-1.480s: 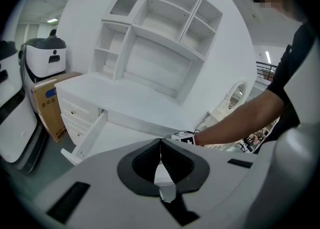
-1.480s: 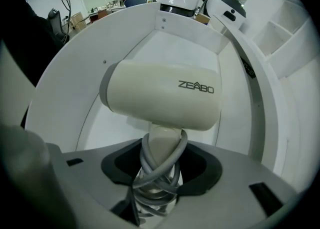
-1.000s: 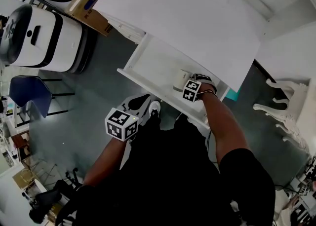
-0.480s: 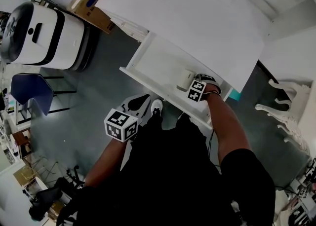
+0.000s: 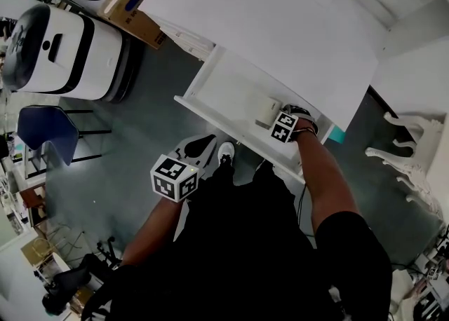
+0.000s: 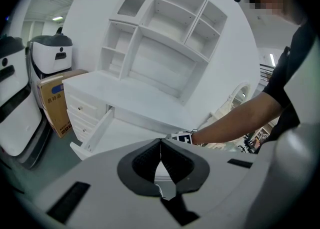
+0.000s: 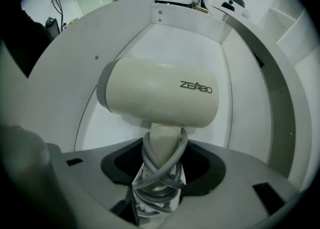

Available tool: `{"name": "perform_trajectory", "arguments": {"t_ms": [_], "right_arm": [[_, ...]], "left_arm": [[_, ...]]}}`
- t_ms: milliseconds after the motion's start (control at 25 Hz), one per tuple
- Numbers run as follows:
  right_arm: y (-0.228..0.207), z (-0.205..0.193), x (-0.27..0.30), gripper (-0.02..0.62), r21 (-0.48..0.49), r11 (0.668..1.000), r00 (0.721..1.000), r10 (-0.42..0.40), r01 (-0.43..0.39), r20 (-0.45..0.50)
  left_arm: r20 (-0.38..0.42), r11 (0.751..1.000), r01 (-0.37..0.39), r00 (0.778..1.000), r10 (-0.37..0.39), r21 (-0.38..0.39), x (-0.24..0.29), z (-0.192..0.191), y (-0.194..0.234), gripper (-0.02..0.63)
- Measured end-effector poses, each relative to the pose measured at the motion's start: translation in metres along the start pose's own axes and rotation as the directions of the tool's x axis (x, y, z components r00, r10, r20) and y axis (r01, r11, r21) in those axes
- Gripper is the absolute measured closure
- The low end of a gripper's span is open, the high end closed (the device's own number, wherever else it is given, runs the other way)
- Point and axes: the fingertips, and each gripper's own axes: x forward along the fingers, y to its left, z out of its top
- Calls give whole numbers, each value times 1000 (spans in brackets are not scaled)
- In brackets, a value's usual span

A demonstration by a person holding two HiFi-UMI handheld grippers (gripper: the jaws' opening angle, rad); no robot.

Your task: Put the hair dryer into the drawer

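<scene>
A cream hair dryer [image 7: 160,93] fills the right gripper view, its handle wrapped in grey cord [image 7: 159,169]. My right gripper [image 7: 160,175] is shut on that handle. Around it are the white floor and walls of the open drawer [image 7: 225,78]. From the head view the hair dryer [image 5: 266,111] sits inside the drawer [image 5: 223,88] near its right end, with my right gripper [image 5: 279,122] behind it. My left gripper [image 5: 202,147] hangs lower, in front of the drawer, jaws shut on nothing. The left gripper [image 6: 160,149] view shows the pulled-out drawer [image 6: 95,128].
The white desk top [image 5: 280,25] overhangs the drawer. At the left stand a white machine [image 5: 63,46], a cardboard box [image 5: 137,8] and a blue chair [image 5: 43,130]. A white ornate chair [image 5: 403,151] is at the right. My shoes [image 5: 224,151] are below the drawer front.
My right gripper has carried the hair dryer slightly farther right and deeper into the drawer. The left gripper has barely moved.
</scene>
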Motion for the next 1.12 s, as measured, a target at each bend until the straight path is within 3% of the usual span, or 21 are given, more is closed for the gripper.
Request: {"name": "perform_trajectory", "arguments": {"t_ms": [240,520,600,640,720,760,840,920,1000,1120], "right_arm": [[0,-2,-12,380,34,996,996,-84,86,-38],[-1,-9,-61,380,243,954,984,-181,174,6],[-2,-6,-81,382,385,908,978,-202,167,51],[-4,-2,-95,382,480,865,972,-217,147,93],[-6,6,-125,382,680,731,942,-266,60,203],[-6,11,-143,383,765,644,914,-304,-10,268],[-5,22,-185,385,859,481,827,-403,-173,392],[4,32,-234,417,874,375,718,-510,-310,474],[18,38,-281,470,860,317,612,-606,-399,507],[38,43,-339,557,819,284,468,-707,-499,530]], "left_arm": [[17,999,29,999,-29,14,-6,5,4,595],[24,987,136,990,-139,88,-2,16,1,595],[19,978,172,984,-176,118,-1,19,-2,595],[15,973,192,981,-196,132,0,21,-3,595],[4,960,232,972,-235,156,2,23,-6,595],[-2,953,250,967,-253,169,3,24,-7,595],[-12,938,287,957,-290,195,5,28,-11,595],[-20,919,329,943,-333,219,4,33,-19,595],[-30,894,376,924,-381,241,3,36,-30,595],[-54,854,436,897,-439,283,1,39,-50,595]]}}
